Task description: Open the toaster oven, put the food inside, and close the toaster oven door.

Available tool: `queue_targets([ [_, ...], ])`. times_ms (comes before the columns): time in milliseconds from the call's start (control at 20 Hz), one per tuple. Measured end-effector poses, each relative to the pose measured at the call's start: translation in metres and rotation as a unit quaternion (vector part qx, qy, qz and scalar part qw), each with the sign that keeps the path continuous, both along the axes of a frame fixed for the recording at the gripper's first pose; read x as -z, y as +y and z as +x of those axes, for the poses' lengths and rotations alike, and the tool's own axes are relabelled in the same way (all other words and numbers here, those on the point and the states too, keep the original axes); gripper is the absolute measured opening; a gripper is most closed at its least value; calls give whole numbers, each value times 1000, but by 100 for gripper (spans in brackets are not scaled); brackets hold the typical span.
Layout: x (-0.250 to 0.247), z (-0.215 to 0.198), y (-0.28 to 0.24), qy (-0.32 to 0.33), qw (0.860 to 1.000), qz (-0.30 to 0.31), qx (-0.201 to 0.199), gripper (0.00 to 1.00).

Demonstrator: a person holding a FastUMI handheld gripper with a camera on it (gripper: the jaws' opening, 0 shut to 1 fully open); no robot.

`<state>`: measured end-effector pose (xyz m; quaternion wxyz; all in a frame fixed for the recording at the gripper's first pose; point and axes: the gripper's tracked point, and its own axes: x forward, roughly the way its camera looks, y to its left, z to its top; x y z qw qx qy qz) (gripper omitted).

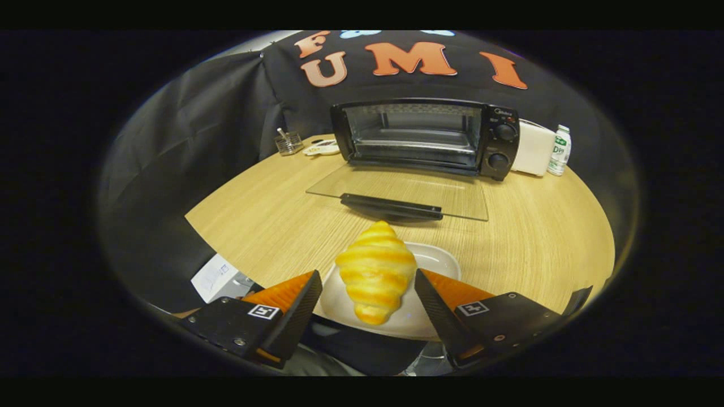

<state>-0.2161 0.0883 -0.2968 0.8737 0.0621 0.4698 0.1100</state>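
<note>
While one toaster oven [425, 137] stands open (door flat), one croissant [375, 270] on one plate [438, 258] lies between the gripper [367, 302] fingers, spread wide, neither touching.

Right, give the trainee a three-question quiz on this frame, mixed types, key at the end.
1. True or false: the toaster oven door is folded down open.
2. Where does the croissant sit relative to the gripper?
A. between its fingers, on the white plate
B. inside the oven
C. on the door
3. Fill in: the gripper's fingers stand ____, apart from the croissant on either side.

Key: 1 true; 2 A; 3 open
</note>
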Motion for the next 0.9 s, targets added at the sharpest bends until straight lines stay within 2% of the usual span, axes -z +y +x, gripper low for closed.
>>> queue_targets([
  [200,16,0,1,12,1000,-25,-11,98],
  [300,24,4,-8,10,999,-42,-3,96],
  [450,25,7,-9,16,1000,-19,14,77],
  [550,23,11,-9,13,999,12,34,70],
  [700,12,18,0,1,996,74,49,65],
  [900,-15,30,4,-49,994,94,28,65],
])
